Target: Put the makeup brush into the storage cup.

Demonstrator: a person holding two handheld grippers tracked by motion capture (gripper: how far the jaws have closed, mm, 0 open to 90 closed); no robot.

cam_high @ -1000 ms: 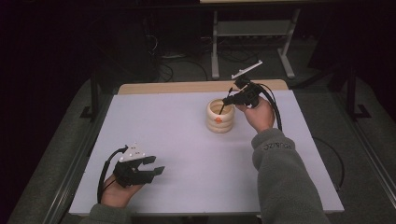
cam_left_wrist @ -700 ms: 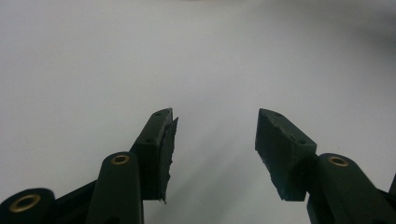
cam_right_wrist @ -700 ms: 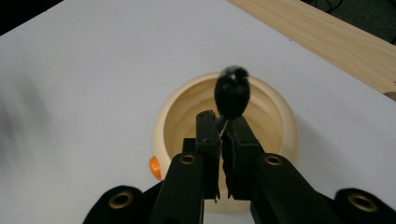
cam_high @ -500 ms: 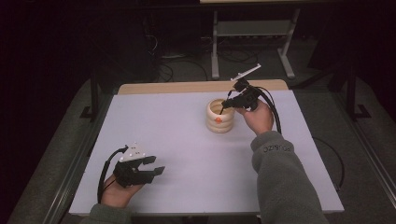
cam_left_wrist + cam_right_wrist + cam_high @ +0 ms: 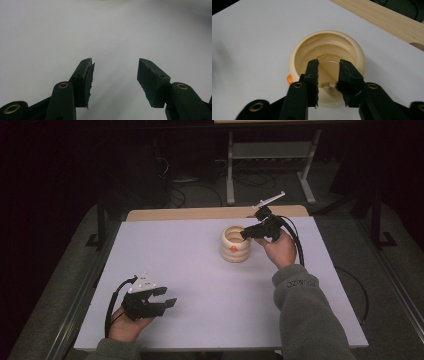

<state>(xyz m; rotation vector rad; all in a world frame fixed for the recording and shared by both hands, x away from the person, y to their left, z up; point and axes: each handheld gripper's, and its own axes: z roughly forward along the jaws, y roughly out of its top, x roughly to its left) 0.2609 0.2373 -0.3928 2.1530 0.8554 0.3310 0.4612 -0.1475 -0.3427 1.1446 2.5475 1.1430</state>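
A cream ribbed pot (image 5: 235,251) with an orange dot (image 5: 290,79) on its side stands upright at the back right of the white table (image 5: 200,270). My right gripper (image 5: 244,234) hovers over the pot's right rim and points down into its mouth. In the right gripper view the pot (image 5: 327,35) lies right under the right gripper (image 5: 329,62), whose jaws stand a small gap apart. A thin pale-tipped stick (image 5: 329,85) shows low in that gap; whether it touches the jaws is unclear. My left gripper (image 5: 170,296) rests at the front left, open and holding nothing, and the left gripper (image 5: 115,62) faces bare table.
A wooden strip (image 5: 200,213) runs along the table's far edge, also seen as a wooden strip (image 5: 382,17) past the pot. Behind the table, a metal stand (image 5: 270,150) and cables sit on the dark floor. Cables trail from both grippers.
The right gripper has drawn back slightly to the right and up from the pot's mouth. The thin stick seen slanting into the pot earlier is gone from the high view. The left gripper has stayed put.
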